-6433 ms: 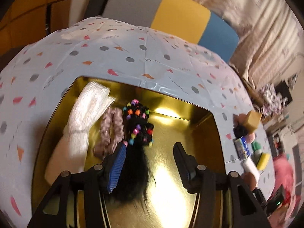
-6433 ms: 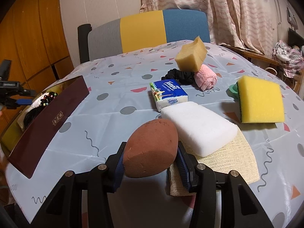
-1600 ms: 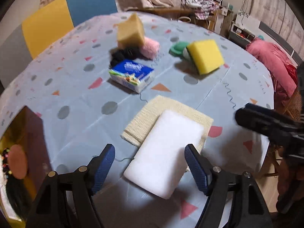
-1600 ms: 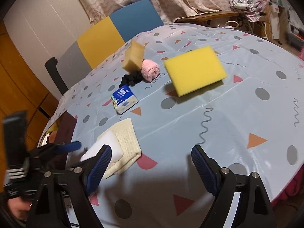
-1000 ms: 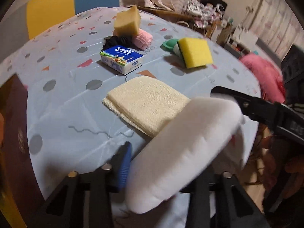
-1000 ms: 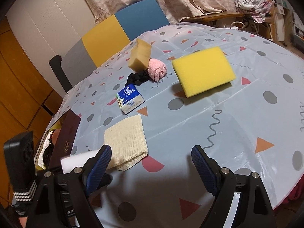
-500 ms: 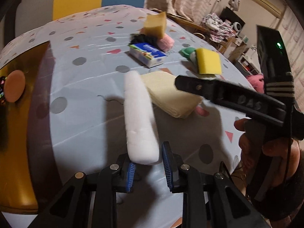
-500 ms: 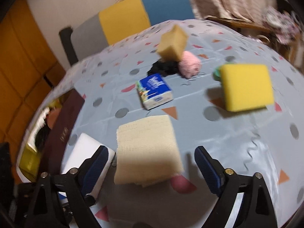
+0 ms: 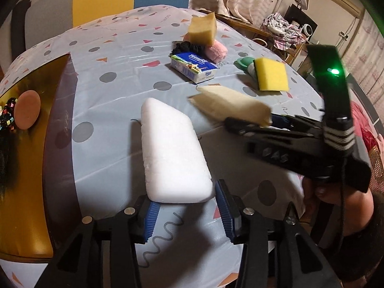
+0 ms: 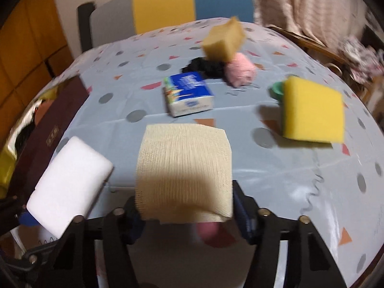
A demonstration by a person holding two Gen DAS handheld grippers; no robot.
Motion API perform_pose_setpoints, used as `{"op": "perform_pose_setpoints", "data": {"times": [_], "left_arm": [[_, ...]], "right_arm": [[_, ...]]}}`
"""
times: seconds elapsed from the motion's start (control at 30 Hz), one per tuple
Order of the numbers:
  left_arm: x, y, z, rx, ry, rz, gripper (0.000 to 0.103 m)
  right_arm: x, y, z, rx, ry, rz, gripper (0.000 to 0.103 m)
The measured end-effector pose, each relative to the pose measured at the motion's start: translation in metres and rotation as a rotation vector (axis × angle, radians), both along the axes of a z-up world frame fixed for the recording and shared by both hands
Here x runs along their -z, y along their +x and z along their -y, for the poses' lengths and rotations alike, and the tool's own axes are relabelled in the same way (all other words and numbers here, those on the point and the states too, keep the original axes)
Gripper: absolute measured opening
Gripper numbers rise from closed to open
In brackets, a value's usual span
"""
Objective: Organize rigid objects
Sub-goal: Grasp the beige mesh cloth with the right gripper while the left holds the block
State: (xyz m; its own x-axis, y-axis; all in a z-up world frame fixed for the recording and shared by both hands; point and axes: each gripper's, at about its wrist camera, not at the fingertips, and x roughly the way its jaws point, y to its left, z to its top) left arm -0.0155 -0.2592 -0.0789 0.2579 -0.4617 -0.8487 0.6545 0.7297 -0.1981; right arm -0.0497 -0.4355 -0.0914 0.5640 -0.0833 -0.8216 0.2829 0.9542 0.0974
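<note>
My left gripper [image 9: 187, 212] is shut on a white foam block [image 9: 171, 151] and holds it flat above the tablecloth. The block also shows at the lower left of the right wrist view [image 10: 69, 182]. My right gripper [image 10: 189, 213] is shut on a folded cream cloth [image 10: 183, 172] and holds it off the table; the cloth also shows in the left wrist view [image 9: 230, 105]. A gold tin [image 9: 21, 192] lies at the left edge with a brown oval stone [image 9: 27, 112] and a black hairpiece [image 9: 7, 144] in it.
On the table stand a blue tissue pack [image 10: 188, 93], a yellow sponge [image 10: 312, 112] on a green dish [image 10: 277, 90], a tan sponge cube [image 10: 224, 39], a pink towel roll [image 10: 241, 70] and a black scrunchie [image 10: 204, 66]. A chair [image 10: 168, 7] stands behind.
The white block has turned from edge-on to flat in my left gripper. My right gripper has closed on the cream cloth and lifted it off the table.
</note>
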Motion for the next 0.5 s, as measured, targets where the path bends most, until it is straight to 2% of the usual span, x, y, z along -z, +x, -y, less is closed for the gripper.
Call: {"op": "perform_pose_setpoints", "data": {"times": [0.1, 0.27, 0.33, 0.37, 0.4, 0.5], "left_arm": [[0.000, 0.001, 0.006, 0.004, 0.019, 0.020, 0.062], [-0.004, 0.015, 0.015, -0.020, 0.020, 0.057, 0.062], [-0.007, 0.023, 0.015, -0.046, -0.015, 0.046, 0.058], [-0.008, 0.026, 0.015, -0.055, -0.027, 0.038, 0.053], [-0.008, 0.029, 0.015, -0.063, -0.038, 0.029, 0.043], [-0.006, 0.034, 0.014, -0.089, -0.053, -0.004, 0.037]], "right_arm": [[-0.001, -0.013, 0.015, 0.071, 0.050, 0.032, 0.047], [-0.002, -0.028, 0.022, 0.127, 0.090, 0.073, 0.045], [-0.002, -0.032, 0.020, 0.131, 0.091, 0.083, 0.045], [-0.001, -0.033, 0.019, 0.130, 0.091, 0.086, 0.045], [-0.001, -0.033, 0.020, 0.129, 0.091, 0.088, 0.045], [0.000, -0.034, 0.020, 0.130, 0.098, 0.093, 0.046]]}}
